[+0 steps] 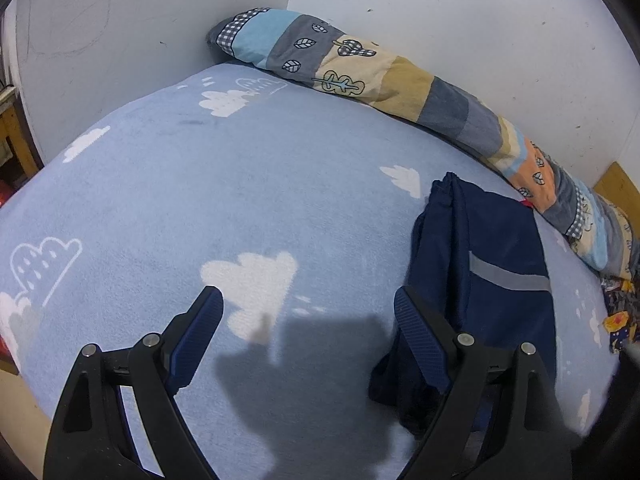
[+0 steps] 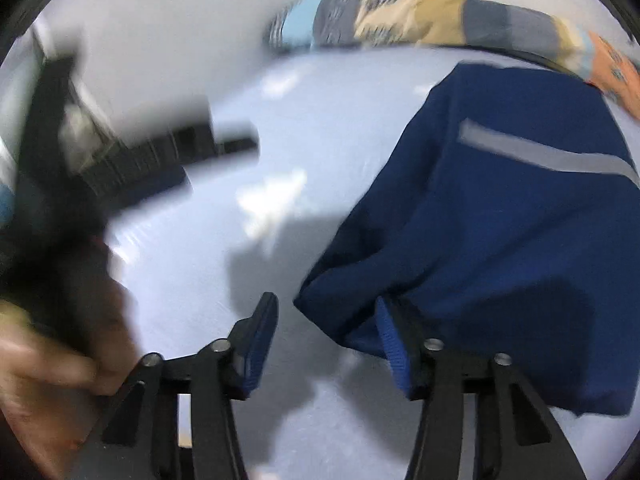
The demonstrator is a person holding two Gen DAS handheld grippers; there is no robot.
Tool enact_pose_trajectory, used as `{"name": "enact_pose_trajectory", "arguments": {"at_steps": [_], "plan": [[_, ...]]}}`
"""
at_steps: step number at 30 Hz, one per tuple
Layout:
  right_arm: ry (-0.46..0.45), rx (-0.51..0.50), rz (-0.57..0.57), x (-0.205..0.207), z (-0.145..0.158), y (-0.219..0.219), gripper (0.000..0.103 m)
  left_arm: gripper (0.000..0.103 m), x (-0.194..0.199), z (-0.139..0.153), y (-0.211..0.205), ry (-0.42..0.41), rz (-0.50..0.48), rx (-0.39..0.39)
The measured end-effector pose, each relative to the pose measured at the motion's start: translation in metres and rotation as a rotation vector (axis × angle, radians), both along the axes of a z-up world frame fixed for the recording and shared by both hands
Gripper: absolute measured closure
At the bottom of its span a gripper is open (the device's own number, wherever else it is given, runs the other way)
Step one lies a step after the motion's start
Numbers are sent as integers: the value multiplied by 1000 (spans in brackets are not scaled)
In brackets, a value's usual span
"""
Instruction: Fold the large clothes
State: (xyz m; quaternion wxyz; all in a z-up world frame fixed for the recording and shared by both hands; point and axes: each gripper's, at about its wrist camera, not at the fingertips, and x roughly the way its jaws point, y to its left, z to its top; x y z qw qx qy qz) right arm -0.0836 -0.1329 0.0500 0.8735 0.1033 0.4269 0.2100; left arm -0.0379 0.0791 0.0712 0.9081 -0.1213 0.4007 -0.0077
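left wrist view: left gripper, jaws wide with nothing between them, hangs over the pale blue fleece blanket with white cloud print. the dark navy garment with a grey reflective stripe lies as a compact bundle at the right, near the rolled patchwork quilt along the wall.

right wrist view, blurred: right gripper, jaws part open and no cloth pinched between the pads; the navy garment sits just behind and beside its right finger. the left gripper shows as a blur at the left.

judgement: the folding looks mostly done; a loose near edge may want tidying.
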Motion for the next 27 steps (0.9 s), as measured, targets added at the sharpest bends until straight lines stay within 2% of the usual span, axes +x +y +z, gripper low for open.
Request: {"name": "enact_pose_trajectory", "arguments": {"at_steps": [2, 4, 8, 9, 15, 18, 20, 21, 24, 27], "plan": [[-42, 18, -84, -7, 16, -34, 52, 15, -1, 1, -6, -8, -29, 6], [-81, -64, -187, -13, 29, -70, 56, 15, -2, 2, -14, -11, -72, 15], [-70, -172, -297, -22, 24, -114, 80, 15, -6, 4, -41, -21, -179, 24], [-54, -171, -314, -24, 18, -122, 81, 15, -7, 5, -52, -18, -227, 24], [-16, -168, -317, -27, -15, -123, 84, 15, -16, 1, -103, -1, -395, 73], [-13, -194, -321, -20, -29, -119, 83, 15, -15, -7, -118, 30, -429, 109], [54, -215, -300, -12, -56, -113, 79, 15, -10, -13, -123, 63, -424, 142], [55, -236, -285, -9, -66, -109, 79, 15, -8, -18, -125, 84, -415, 167], [67, -230, -272, -7, -58, -108, 78, 15, -2, -27, -130, 123, -382, 215], [85, -135, -259, -3, -36, -126, 81, 15, -8, -17, -133, 88, -390, 198]]}}
